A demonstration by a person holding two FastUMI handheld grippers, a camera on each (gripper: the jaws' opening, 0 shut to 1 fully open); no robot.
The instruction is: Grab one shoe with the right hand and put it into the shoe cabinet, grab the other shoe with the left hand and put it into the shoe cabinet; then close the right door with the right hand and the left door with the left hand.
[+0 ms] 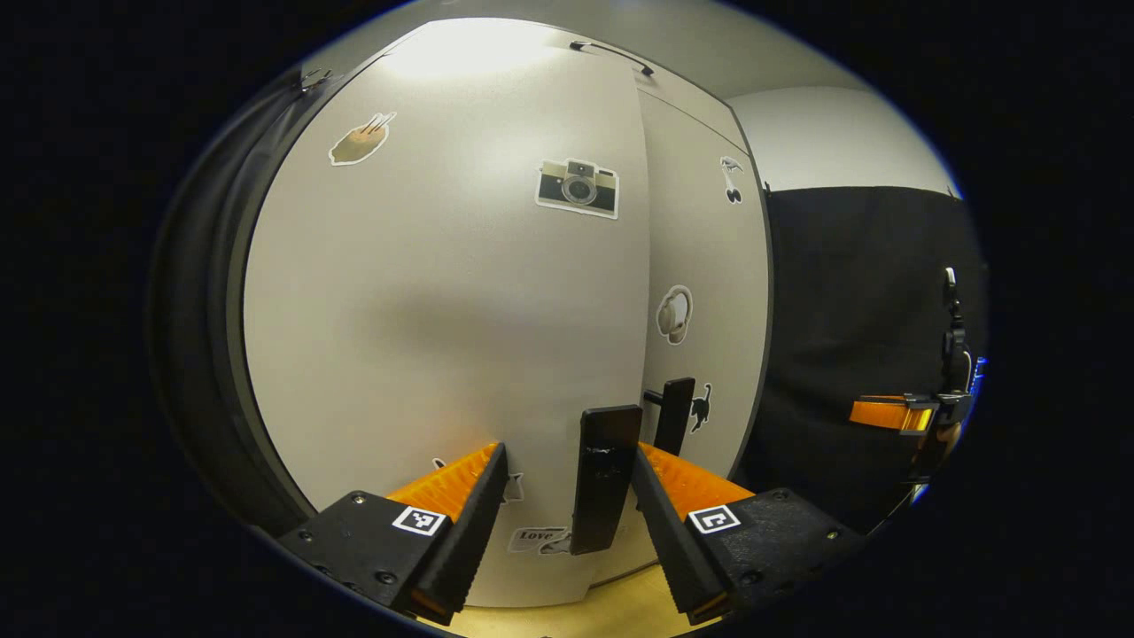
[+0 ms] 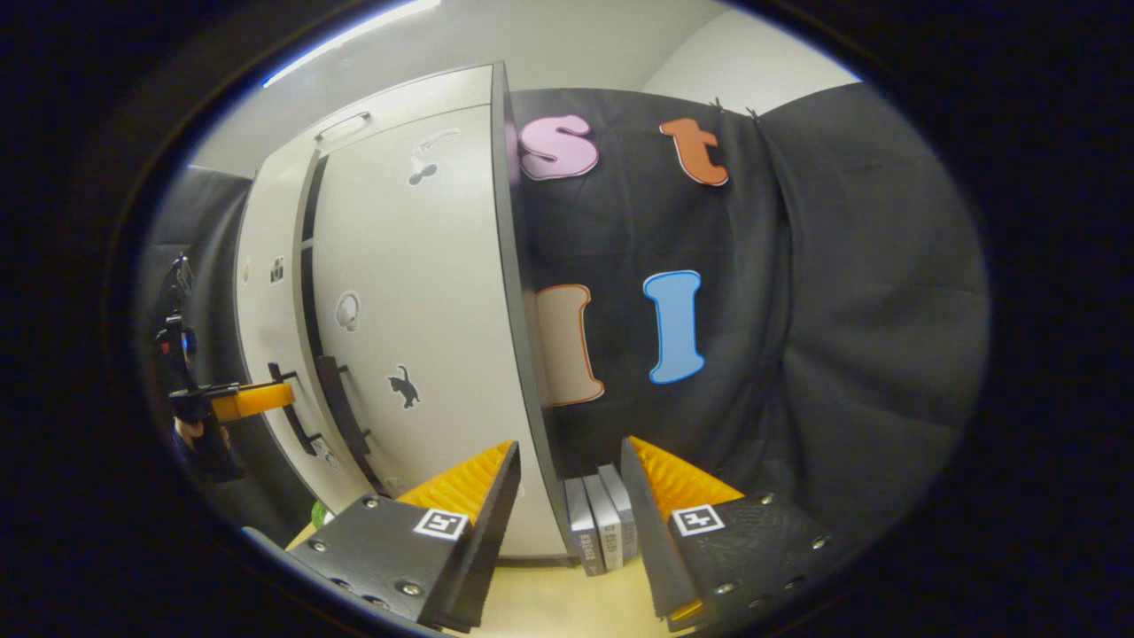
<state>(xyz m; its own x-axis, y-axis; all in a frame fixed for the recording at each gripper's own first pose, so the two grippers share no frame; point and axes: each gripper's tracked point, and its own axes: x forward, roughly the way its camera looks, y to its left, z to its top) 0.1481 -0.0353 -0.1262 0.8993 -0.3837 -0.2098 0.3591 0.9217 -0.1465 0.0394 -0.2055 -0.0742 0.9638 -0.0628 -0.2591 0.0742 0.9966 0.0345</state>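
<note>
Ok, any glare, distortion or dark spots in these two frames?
Left gripper view: ceiling-light glare washes out the top of the left door, and fisheye bulges its edges. Right gripper view: evenly lit and sharp, the right door bows, and the gap between the doors is in shadow.

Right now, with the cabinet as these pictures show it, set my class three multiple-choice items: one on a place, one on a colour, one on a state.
1. On the left door, where is the handle?
A. between the left gripper's fingers
B. at the door's top
C. lying on the floor

2. What colour is the cat sticker?
A. white
B. black
C. red

3. How is the right gripper?
A. shut on a shoe
B. shut on a handle
C. open, holding nothing

Answers:
1 A: the handle stands in the gap between the fingers.
2 B: the cat is a black shape on the pale door.
3 C: its fingers are spread with nothing between them.
</note>
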